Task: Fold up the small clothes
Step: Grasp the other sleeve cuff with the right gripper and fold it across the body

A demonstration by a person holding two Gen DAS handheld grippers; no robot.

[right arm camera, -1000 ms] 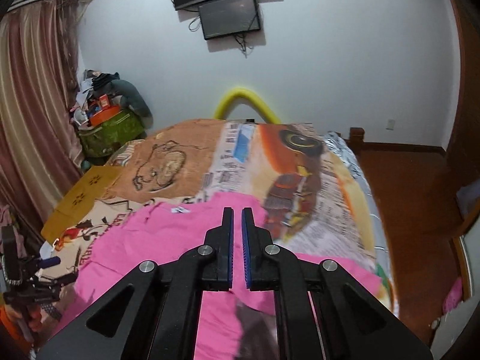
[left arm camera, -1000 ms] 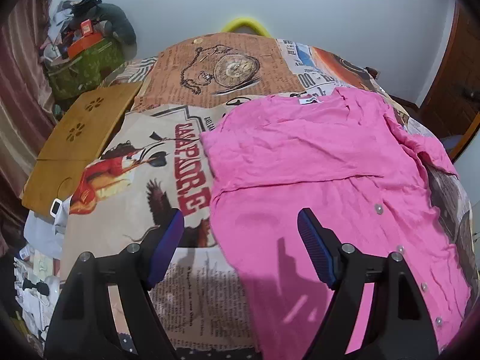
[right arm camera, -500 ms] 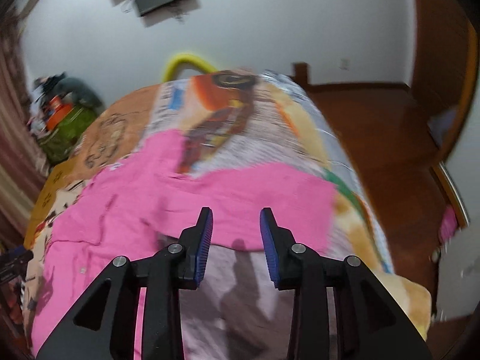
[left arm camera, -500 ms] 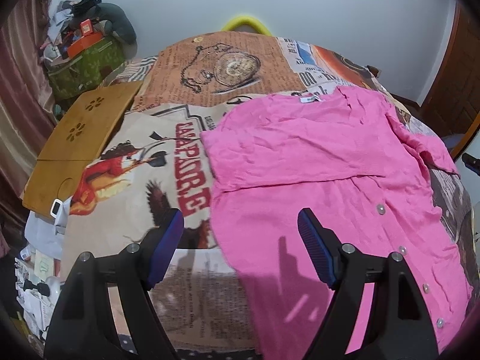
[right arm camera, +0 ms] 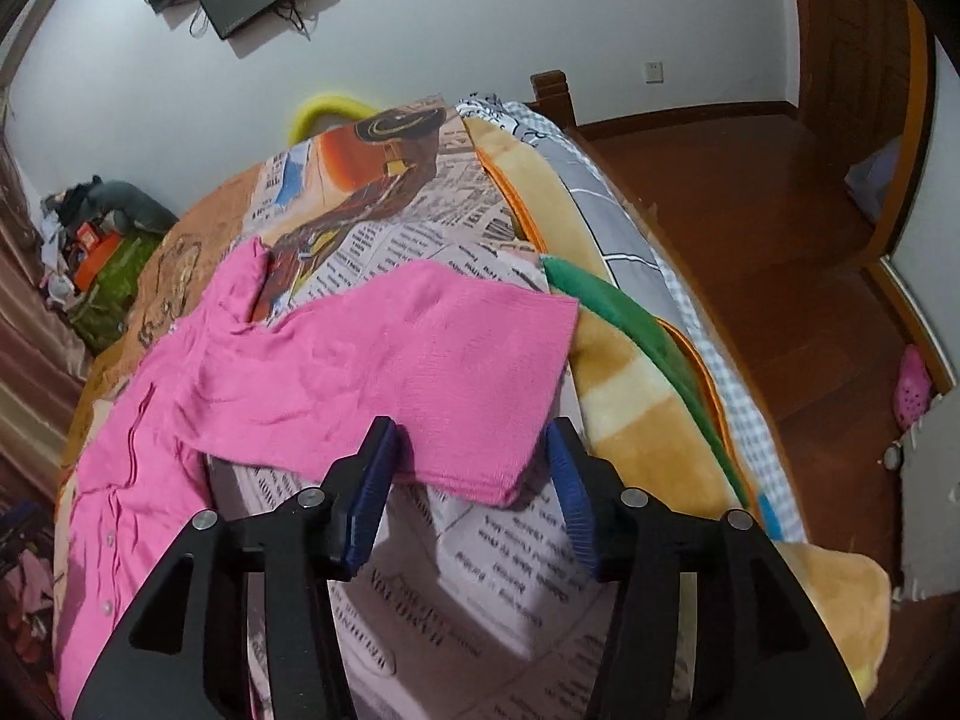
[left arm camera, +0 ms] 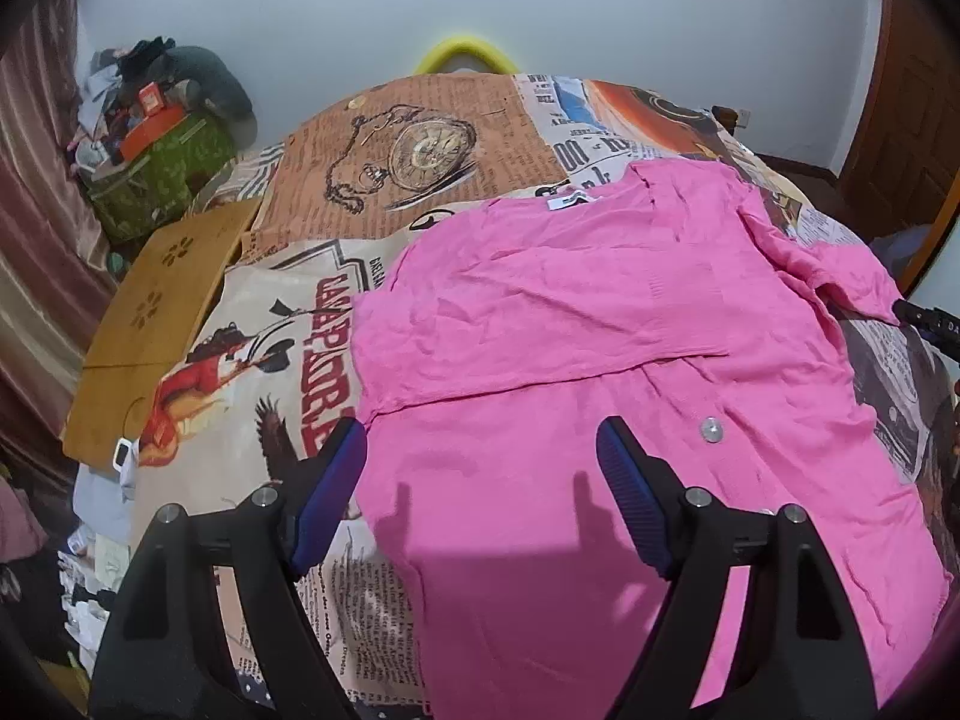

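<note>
Left wrist: pink shirt (left arm camera: 600, 312) hem cut off by frame edge.

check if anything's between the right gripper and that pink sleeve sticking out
Nothing visible is. The right gripper has its jaws opening just short of the sleeve of the pink shirt, with only bare printed bedspread beneath.

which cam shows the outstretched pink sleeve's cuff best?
Right wrist view: the sleeve lies spread across the bedspread, its cuff edge plainly visible ahead of the right gripper, whose jaws are opening. The left wrist view shows only a bunched sleeve at the shirt's far side.
</note>
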